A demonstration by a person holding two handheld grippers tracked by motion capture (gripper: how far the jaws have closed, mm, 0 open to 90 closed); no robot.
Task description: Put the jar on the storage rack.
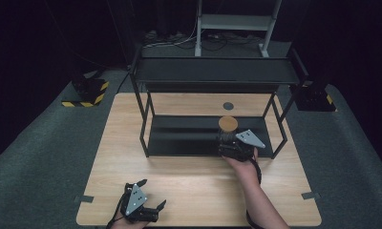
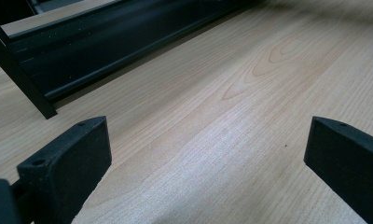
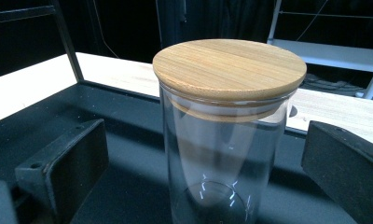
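Two tools in play: our right tool brackets the glass jar on the rack's lower shelf, jaws wide open, not touching; we judge closing on it comes next; our left tool rests released, empty, on the near-left counter.

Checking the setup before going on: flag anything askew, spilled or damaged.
Nothing stands out. The clear glass jar with its round wooden lid stands upright on the black metal shelf, lid seated flat, between the open right gripper. The left gripper is open over bare table.
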